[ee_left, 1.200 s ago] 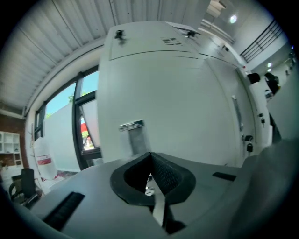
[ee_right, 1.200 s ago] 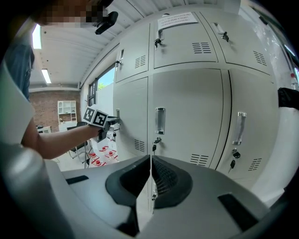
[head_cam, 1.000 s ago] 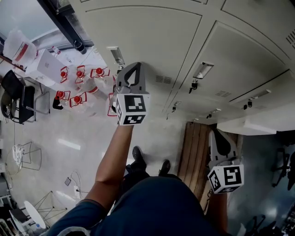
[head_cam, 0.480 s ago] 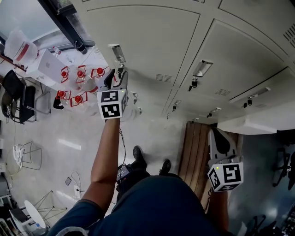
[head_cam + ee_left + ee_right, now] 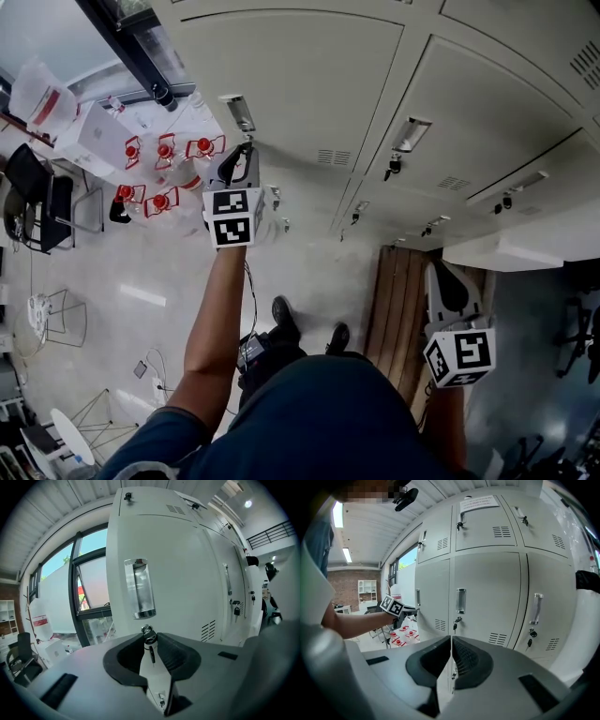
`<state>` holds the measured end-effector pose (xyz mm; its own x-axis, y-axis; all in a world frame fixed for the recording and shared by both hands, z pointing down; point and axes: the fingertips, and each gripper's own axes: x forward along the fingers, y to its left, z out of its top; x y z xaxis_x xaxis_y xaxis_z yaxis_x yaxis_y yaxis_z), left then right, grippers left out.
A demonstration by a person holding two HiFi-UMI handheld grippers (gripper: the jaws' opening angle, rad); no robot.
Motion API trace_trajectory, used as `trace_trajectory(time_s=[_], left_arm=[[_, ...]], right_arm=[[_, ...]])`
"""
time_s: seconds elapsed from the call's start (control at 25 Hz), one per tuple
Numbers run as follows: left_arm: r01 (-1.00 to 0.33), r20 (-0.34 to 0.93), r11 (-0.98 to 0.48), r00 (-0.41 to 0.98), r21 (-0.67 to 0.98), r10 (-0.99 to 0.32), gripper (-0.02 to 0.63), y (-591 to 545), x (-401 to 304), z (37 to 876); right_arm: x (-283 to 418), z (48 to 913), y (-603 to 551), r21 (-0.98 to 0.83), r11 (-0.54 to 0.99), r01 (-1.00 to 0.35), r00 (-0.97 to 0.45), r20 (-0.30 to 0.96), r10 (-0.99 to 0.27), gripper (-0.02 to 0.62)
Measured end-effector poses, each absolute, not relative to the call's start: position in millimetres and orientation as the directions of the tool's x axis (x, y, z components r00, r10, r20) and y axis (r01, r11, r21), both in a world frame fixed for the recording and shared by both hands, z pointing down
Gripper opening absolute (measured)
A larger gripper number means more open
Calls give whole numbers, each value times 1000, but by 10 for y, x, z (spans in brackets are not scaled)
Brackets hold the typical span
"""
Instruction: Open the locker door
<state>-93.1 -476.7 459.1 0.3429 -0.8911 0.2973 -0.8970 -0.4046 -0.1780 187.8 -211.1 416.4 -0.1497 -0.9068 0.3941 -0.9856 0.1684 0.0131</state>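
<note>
The grey locker door [image 5: 291,84] [image 5: 159,550] carries a recessed metal handle [image 5: 237,112] [image 5: 139,588]; just below it a small key [image 5: 150,645] hangs in the lock. My left gripper [image 5: 246,150] [image 5: 150,641] is held against this lock. Its jaws are closing, with the key in the narrow gap between the tips, and no pad is seen pressing on it. From the right gripper view, the left gripper [image 5: 410,612] is at the left locker's edge. My right gripper [image 5: 442,270] [image 5: 451,641] hangs low at my right side, shut and empty.
More locker doors with handles and hanging keys [image 5: 455,625] run to the right. Red-capped water jugs [image 5: 159,173] stand on the floor left of the lockers, by a window [image 5: 91,602]. A wooden bench [image 5: 394,309] lies by my right leg, and chairs [image 5: 37,202] stand far left.
The left gripper moved left and toward the locker, ending at the lock under the handle. The right gripper stayed put.
</note>
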Motion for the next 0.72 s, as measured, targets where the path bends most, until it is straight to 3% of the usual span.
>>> trace_trajectory(time_s=[0.72], left_arm=[[-864,304,-448,373,-230,-877,103,-3747,-876,4632]], right_arm=[[1601,4103,-1841,25,268,-963,-242,362,-900,38]])
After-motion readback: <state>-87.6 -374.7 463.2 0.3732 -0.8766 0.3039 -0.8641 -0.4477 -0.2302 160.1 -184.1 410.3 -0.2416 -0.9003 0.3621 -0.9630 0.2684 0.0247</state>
